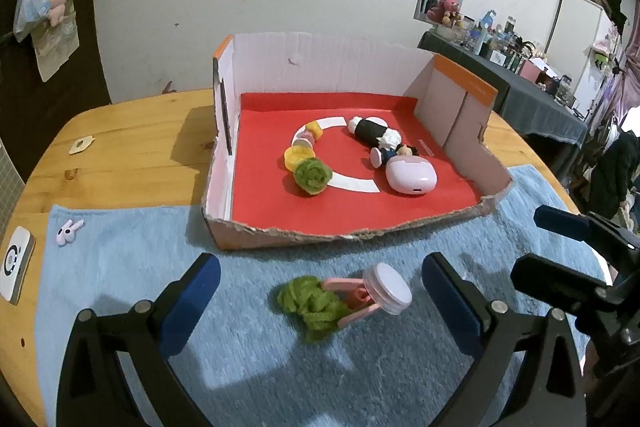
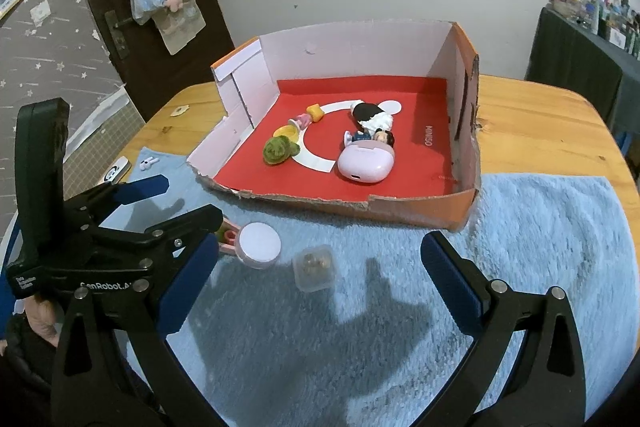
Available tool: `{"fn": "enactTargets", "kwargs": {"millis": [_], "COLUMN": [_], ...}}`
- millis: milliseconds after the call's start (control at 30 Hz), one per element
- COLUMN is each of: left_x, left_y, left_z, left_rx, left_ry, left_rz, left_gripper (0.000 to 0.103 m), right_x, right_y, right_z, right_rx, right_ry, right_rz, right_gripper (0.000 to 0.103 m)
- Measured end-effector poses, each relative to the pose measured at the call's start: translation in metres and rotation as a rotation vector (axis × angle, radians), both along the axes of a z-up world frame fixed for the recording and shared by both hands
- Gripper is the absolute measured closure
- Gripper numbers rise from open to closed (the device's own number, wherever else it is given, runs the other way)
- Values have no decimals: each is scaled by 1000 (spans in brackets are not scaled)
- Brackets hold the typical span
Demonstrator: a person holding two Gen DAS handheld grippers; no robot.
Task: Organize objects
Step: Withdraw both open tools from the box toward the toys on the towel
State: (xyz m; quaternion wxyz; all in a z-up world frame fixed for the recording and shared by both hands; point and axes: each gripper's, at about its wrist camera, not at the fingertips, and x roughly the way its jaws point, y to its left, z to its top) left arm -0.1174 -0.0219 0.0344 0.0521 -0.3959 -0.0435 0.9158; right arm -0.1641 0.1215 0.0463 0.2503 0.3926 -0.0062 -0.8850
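Observation:
A cardboard box (image 1: 344,233) with a red floor stands on a blue towel (image 1: 248,343). Inside lie a green yarn ball (image 1: 313,175), small round pieces (image 1: 298,153), a black-and-white figure (image 1: 374,135) and a pink earbud case (image 1: 411,177). My left gripper (image 1: 320,291) is open, with a green yarn clump (image 1: 314,303), pink scissors (image 1: 356,297) and a round white-lidded jar (image 1: 390,287) lying between its fingers. My right gripper (image 2: 320,267) is open above a small clear square box (image 2: 314,267). The jar (image 2: 259,245) shows to its left. The left gripper (image 2: 132,211) shows at the left.
Pink earbuds (image 1: 67,230) lie at the towel's left edge. A white device (image 1: 15,261) and a small tag (image 1: 81,144) rest on the wooden table (image 1: 120,147). The right gripper (image 1: 580,247) shows at the right of the left wrist view.

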Motion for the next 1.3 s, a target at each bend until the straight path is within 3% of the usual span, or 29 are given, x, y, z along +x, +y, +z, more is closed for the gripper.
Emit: {"fn": "enactTargets", "kwargs": {"millis": [1067,1300], "left_x": [30,26], "left_y": [0,-3], "left_z": [-31,-37], "left_rx": [-12,-14], "left_ry": [-31,-41], "left_rz": [-15,-17], "left_gripper": [2,13], "right_x": [20,14], "right_y": [-2,-7], "right_z": [-26,-37], "right_rx": [52,90], "right_ry": [-25,-48], "right_rz": [1,-1], "right_gripper": [0,16]}}
